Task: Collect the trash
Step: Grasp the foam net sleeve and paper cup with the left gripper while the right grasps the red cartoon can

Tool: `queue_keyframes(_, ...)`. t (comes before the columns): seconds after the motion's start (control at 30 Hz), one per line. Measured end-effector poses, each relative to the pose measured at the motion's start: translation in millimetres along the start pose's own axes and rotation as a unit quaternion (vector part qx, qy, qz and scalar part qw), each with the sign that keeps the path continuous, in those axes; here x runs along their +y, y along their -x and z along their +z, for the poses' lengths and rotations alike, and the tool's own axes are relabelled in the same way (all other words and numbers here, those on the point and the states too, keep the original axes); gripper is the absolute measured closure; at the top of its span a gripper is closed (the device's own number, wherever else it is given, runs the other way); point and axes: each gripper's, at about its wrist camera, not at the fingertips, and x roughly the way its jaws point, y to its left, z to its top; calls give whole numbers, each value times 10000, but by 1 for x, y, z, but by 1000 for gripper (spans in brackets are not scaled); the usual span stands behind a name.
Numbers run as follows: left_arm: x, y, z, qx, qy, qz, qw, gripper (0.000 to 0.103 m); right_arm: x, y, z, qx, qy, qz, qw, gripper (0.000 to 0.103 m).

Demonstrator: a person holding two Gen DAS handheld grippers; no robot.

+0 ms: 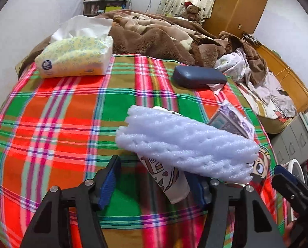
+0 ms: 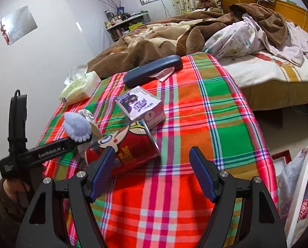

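Note:
A white foam fruit net [image 1: 187,140] lies across a printed paper cup [image 1: 170,179] on the plaid blanket [image 1: 61,124]. My left gripper [image 1: 156,179] is open, its blue pads either side of the cup's lower end, not closed on it. A purple milk carton [image 2: 140,106] and a red snack bag [image 2: 131,146] lie beside them. My right gripper [image 2: 152,175] is open and empty, just in front of the red bag. The foam net [image 2: 77,127] and the left gripper also show at the left of the right wrist view.
A yellow tissue pack [image 1: 75,59] and a dark blue glasses case [image 1: 199,76] lie farther back on the blanket. Brown blankets [image 1: 154,33] and bedding cover the bed behind. A white bin with a bag [image 2: 298,186] stands at the right, below the bed edge.

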Motion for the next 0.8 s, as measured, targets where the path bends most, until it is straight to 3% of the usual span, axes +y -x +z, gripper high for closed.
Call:
queue_keyframes(0.33, 30, 25, -8, -35, -307, 536, 9981, 40, 12, -9, 9, 22, -350, 254, 9991, 27)
queue_keyframes(0.43, 45, 34, -10, -60, -199, 598, 9980, 41, 16, -17, 13, 148, -510, 194, 9984, 27)
queue_keyframes(0.63, 54, 57, -16, -207, -262, 408, 9986, 40, 21, -33, 18, 329, -710, -15, 9969, 27)
queue_keyframes(0.8, 58, 77, -20, -384, -134, 241, 9989, 39, 28, -49, 18, 663, -599, -520, 9946, 27)
